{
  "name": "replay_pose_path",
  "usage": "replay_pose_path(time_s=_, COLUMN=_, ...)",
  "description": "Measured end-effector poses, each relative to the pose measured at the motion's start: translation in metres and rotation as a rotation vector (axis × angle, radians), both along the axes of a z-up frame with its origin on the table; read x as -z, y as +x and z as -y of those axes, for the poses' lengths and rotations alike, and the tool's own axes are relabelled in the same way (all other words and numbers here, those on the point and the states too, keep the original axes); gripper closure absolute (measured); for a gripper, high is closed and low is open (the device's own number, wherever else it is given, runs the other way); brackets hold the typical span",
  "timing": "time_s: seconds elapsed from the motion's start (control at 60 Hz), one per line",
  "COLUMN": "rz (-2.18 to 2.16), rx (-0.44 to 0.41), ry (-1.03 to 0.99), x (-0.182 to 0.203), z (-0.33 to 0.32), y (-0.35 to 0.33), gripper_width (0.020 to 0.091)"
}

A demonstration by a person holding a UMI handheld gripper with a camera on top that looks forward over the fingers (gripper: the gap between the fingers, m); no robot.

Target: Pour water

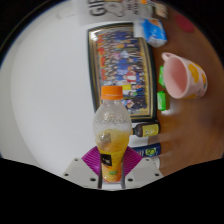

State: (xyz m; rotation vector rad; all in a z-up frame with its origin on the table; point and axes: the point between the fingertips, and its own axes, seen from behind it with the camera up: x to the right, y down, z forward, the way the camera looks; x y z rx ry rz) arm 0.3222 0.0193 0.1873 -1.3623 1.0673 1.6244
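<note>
A clear plastic bottle [112, 135] with an orange cap and orange liquid in its lower half stands upright between my fingers. My gripper [113, 165] is shut on the bottle's lower body, with the magenta pads [96, 158] pressed on both sides. A pink cup [184, 77] with a handle lies tilted beyond the bottle to the right, on the brown table edge, its mouth facing toward me.
A white round table [50, 90] spreads to the left. A colourful printed board [125, 60] lies beyond the bottle. Small boxes and packets [150, 130] sit by the bottle's right side. A blue and white pack [153, 32] lies farther back.
</note>
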Motion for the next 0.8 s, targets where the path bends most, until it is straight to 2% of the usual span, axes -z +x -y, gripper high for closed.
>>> replay_pose_path(time_s=0.2, rz=-0.353, rx=0.012, ry=-0.134, x=0.050, z=-0.027, y=0.025, gripper_width=0.0854)
replay_pose_path(time_s=0.317, rz=-0.366, rx=-0.002, ry=-0.179, x=0.068, z=-0.030, y=0.029, gripper_width=0.0849)
replay_pose_path(time_s=0.45, rz=-0.184, rx=-0.071, ry=-0.163, x=0.058, z=-0.023, y=0.021, gripper_width=0.0852)
replay_pose_path(time_s=0.583, rz=0.240, rx=-0.102, ry=-0.066, x=0.041, z=-0.020, y=0.037, gripper_width=0.0852)
replay_pose_path(time_s=0.683, rz=0.610, rx=-0.051, ry=0.039, x=0.017, z=-0.017, y=0.075, gripper_width=0.0852)
replay_pose_path(time_s=0.8, rz=1.021, rx=0.070, ry=0.129, x=-0.008, z=-0.016, y=0.141, gripper_width=0.0851)
